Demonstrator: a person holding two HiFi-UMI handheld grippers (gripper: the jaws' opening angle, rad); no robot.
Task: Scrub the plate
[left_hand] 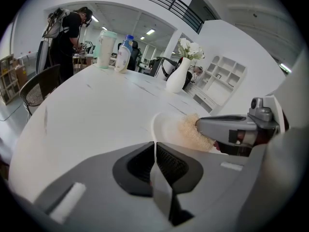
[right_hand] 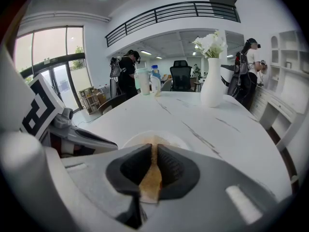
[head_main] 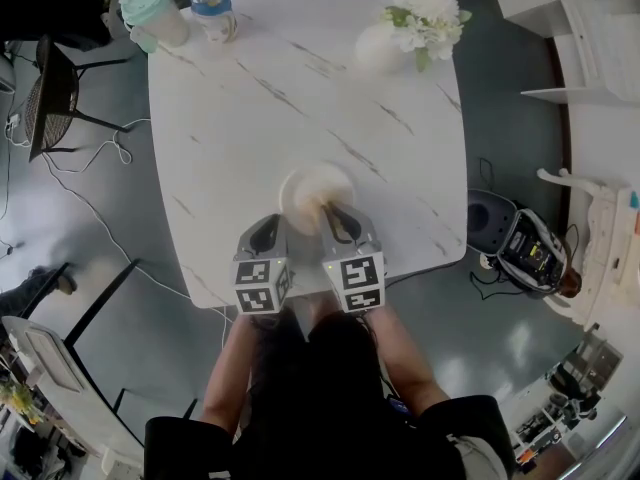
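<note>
A small white plate (head_main: pixel 303 180) lies near the front edge of the white marble table (head_main: pixel 250 118). My left gripper (head_main: pixel 281 218) is shut on the plate's near left rim; in the left gripper view that thin rim (left_hand: pixel 155 129) runs straight into the closed jaws (left_hand: pixel 154 152). My right gripper (head_main: pixel 335 214) is shut on a tan scrubbing pad (right_hand: pixel 150 178), and the pad's fuzzy end (left_hand: pixel 190 132) rests on the plate's face. The right gripper view shows the plate (right_hand: pixel 176 140) just past the jaws (right_hand: pixel 154 154).
At the table's far left stand a cup with a mint lid (head_main: pixel 152 12) and a blue-capped bottle (head_main: pixel 211 6). A white vase with white flowers (head_main: pixel 400 30) stands at the far right. A dark chair (head_main: pixel 55 93) is left of the table. People stand in the background.
</note>
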